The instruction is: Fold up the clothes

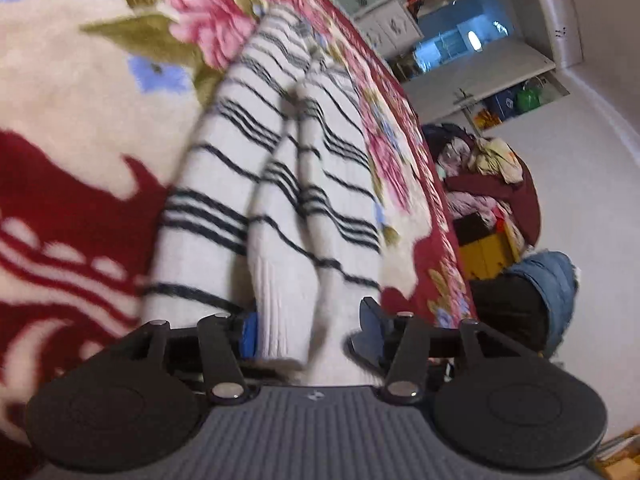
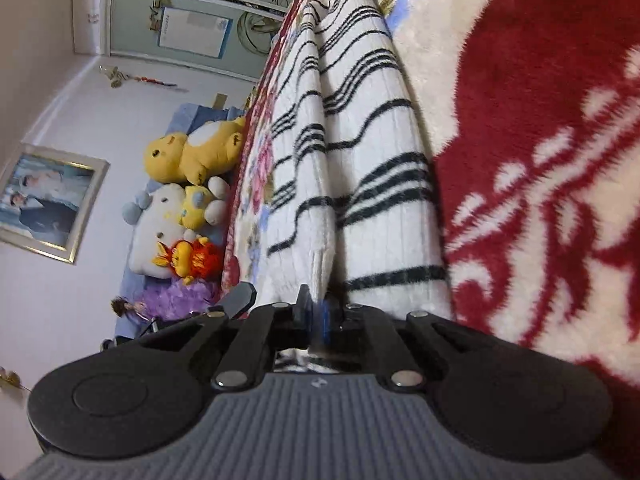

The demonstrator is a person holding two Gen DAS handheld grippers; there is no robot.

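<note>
Gripper, right point(image 2: 316, 320): clenched on the striped sweater point(image 2: 360, 152) edge. Gripper, left point(image 1: 308, 332): jaws apart, ribbed cuff between them. Sweater lies lengthwise on the floral blanket point(image 1: 80, 140) over the bed. Advice: lift both ends level, keep the cloth taut.

Left gripper point(image 1: 308, 330) tilted, fingers spread wide, blue-padded left finger point(image 1: 250, 334) against a white ribbed fold, right finger point(image 1: 372, 332) clear of it. Right gripper point(image 2: 316, 322) also tilted, fingers drawn close together and pinching a thin white edge between blue pads point(image 2: 325, 320).
</note>
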